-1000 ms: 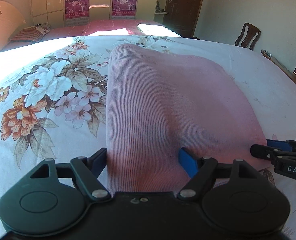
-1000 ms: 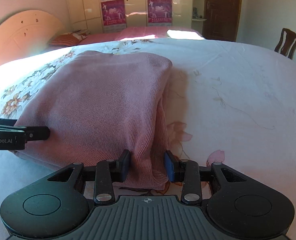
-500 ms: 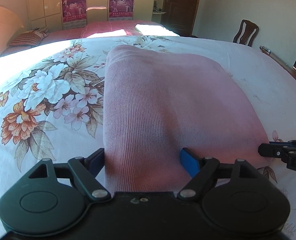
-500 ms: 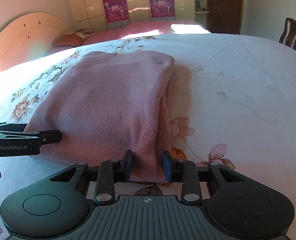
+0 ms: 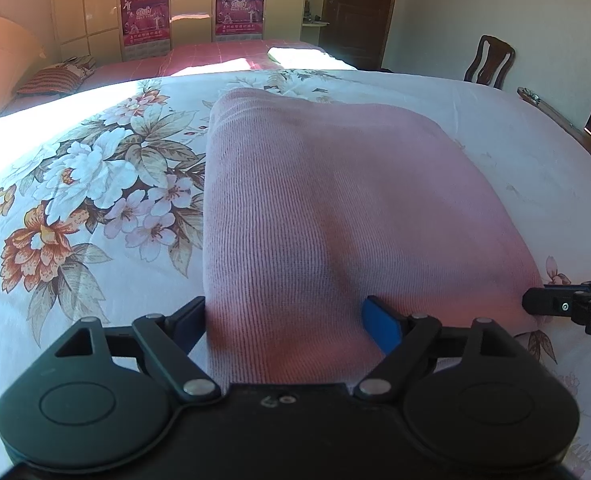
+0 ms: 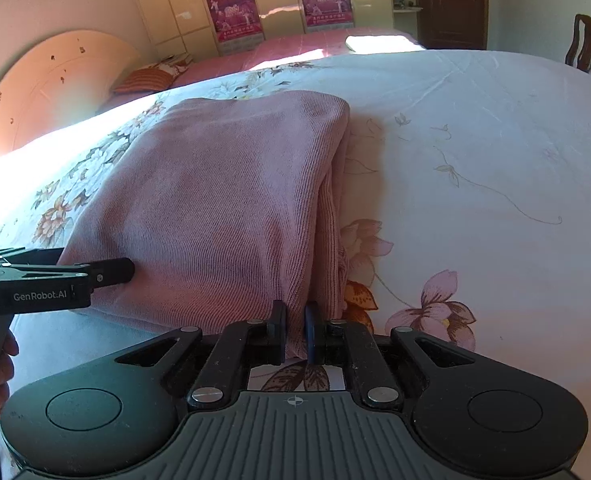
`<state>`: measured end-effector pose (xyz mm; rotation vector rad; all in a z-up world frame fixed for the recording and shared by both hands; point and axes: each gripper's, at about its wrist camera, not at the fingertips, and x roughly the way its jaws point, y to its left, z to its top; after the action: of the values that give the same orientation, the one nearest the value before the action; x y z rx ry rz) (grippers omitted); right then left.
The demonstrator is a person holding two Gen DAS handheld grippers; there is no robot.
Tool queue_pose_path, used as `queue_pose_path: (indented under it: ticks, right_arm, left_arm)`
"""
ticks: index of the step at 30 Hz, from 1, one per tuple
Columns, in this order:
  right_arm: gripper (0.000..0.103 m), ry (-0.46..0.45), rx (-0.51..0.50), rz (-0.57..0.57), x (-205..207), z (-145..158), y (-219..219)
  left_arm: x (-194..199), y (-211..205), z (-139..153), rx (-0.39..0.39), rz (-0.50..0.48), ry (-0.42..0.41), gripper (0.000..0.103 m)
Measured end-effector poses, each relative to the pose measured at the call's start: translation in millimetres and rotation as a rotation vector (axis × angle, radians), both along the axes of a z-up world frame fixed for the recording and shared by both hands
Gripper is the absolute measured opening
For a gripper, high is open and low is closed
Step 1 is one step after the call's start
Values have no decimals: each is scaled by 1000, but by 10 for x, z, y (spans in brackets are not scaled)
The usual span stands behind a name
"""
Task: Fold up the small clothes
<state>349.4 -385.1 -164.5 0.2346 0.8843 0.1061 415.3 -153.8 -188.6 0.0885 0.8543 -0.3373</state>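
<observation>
The folded garment point(image 5: 335, 208) at centre frame is dusty pink with a fine ribbed knit; the bed sheet point(image 5: 515, 152) is white, printed at left with orange, white and pale lilac flowers and grey-green leaves; the left tongs point(image 5: 291, 320) are black with blue pads; the headboard point(image 6: 51, 84) at upper left is peach; the far posters point(image 6: 231, 8) are magenta; the chair point(image 5: 489, 62) at upper right is dark brown.

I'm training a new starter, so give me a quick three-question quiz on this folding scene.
1. True or false: the right gripper is shut on the garment.
2. Which gripper stands open with a garment corner between its jaws: A left gripper, B right gripper?
3. Fill in: the garment lies on a floral ___.
Key: 1 true; 2 A; 3 bedsheet.
</observation>
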Motion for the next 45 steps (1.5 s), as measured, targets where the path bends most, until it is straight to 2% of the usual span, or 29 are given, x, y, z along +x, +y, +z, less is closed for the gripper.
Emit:
queue_pose_path:
  ticks: [3,5,7,11,13,15,16,17,25,32,38,41,45]
  right_arm:
    - [8,-26,-29,2,-68,77,-29]
    - [8,-1,-50,-14,-75,6,-72]
    - [8,19,-27,-33,-83,-81,-124]
    - [9,14,-59,38,-97,40,-15]
    - [9,-7,-52,33,-113,112,-32]
    - [25,-27,3,18,-98,185,-96]
    - [52,-38,19,6,-76,217,-114]
    - [68,-54,27,-4,-46,249,-121]
    - [69,-58,136,-69,408,295,-221]
    - [69,-26,153,-68,796,173,-256]
    - [69,4,203,-88,1071,-3,-371]
    - [69,22,226,-72,1166,-110,-394]
    - [69,1,225,-45,1189,-170,-385]
  left_arm:
    - [-8,7,19,-8,-3,1,82]
    - [5,18,-23,-16,1,13,85]
    - [17,27,-61,-24,6,31,85]
    - [10,36,3,-32,-6,39,85]
    - [21,64,58,-50,-3,46,86]
    - [38,92,112,-68,3,44,87]
    - [58,103,147,-76,6,39,88]
    - [78,109,174,-79,10,35,89]
    - [371,100,304,-87,41,16,92]
    - [712,79,222,-89,72,41,93]
    - [968,75,55,-152,45,97,93]
    - [1057,61,-46,-210,7,137,94]
    - [1112,53,-155,-259,-15,147,92]
